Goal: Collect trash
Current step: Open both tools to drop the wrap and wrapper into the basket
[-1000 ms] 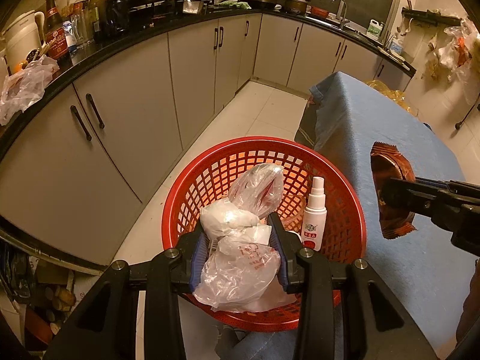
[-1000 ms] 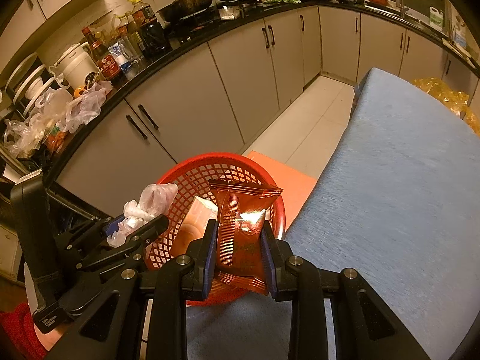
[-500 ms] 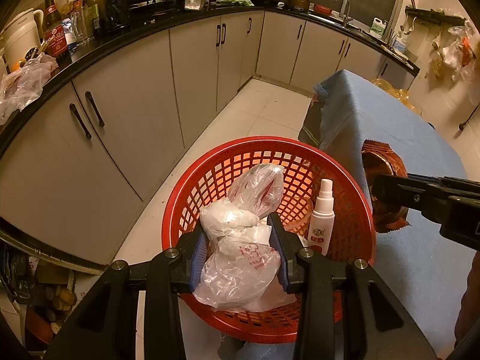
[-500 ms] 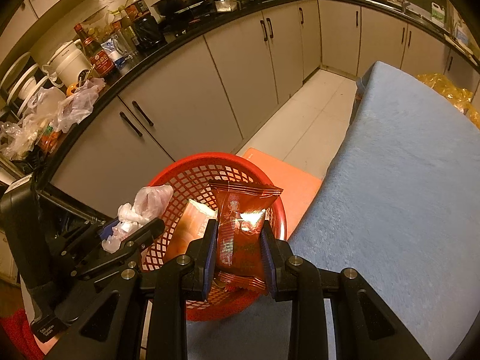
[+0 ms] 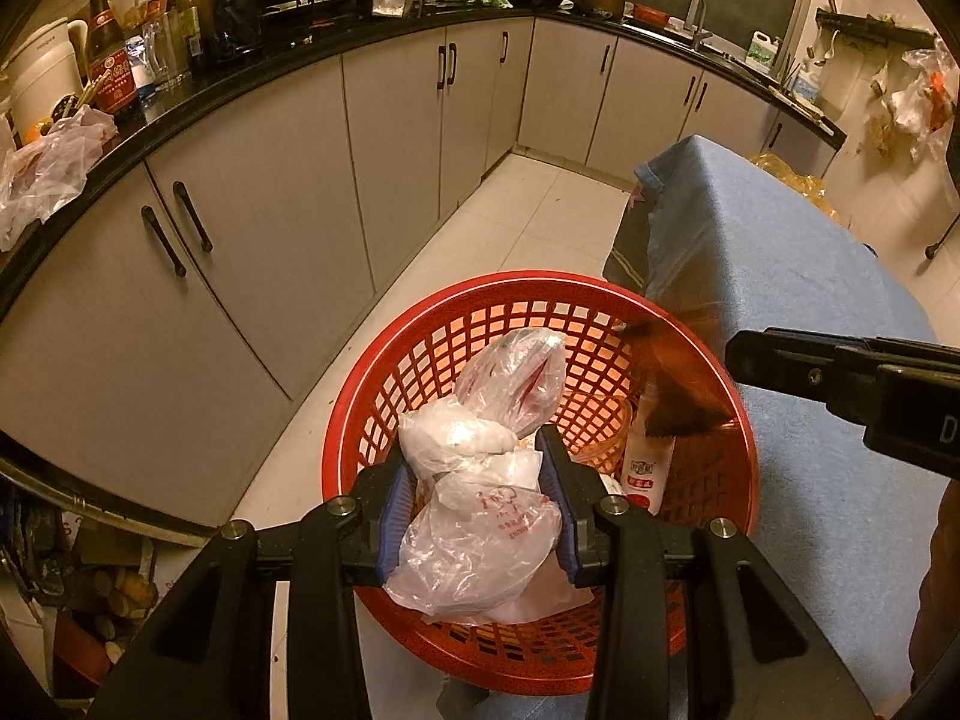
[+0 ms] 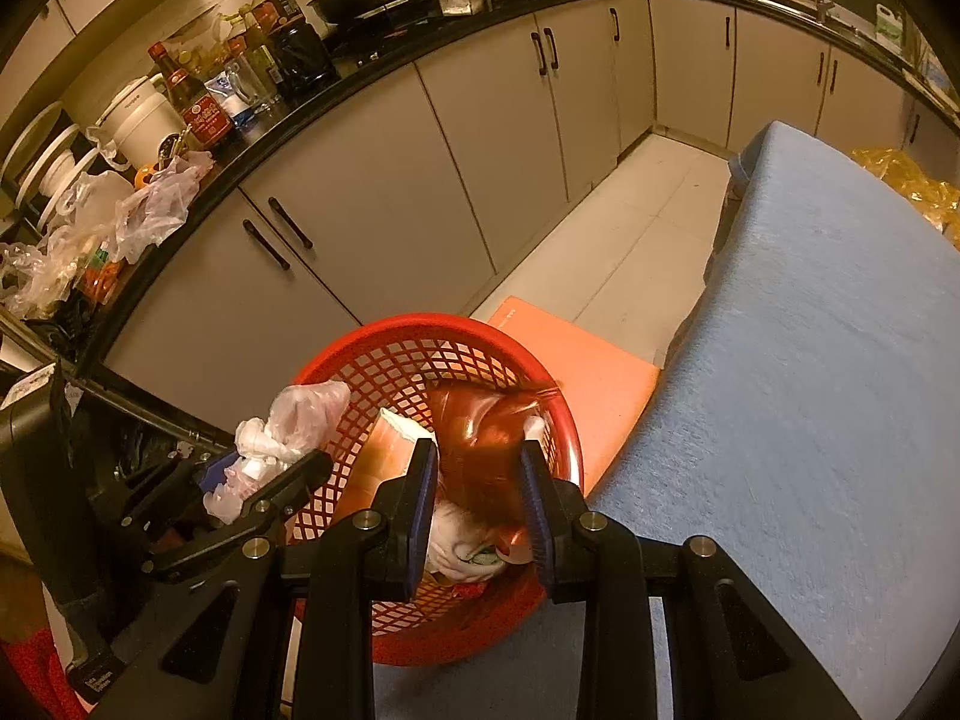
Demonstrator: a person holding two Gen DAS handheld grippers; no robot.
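right gripper (image 6: 477,501): jaws now apart, wrapper released since half a second ago | snack wrapper (image 6: 486,438): blurred, dropping into red basket (image 6: 360,366), lower centre | left gripper (image 5: 480,501): clamped on plastic bag (image 5: 480,516) over basket, likely next drop | spray bottle (image 5: 645,462) inside basket.

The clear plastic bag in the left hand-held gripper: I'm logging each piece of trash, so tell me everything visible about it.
The clear plastic bag is thin, crinkled, translucent film with faint red print, bunched around whitish contents and knotted into a puffed upper lobe. The left hand-held gripper pinches its middle between blue-padded fingers, holding it over the red mesh basket. Its lower part sags below the fingers. Whether it touches the basket cannot be told.
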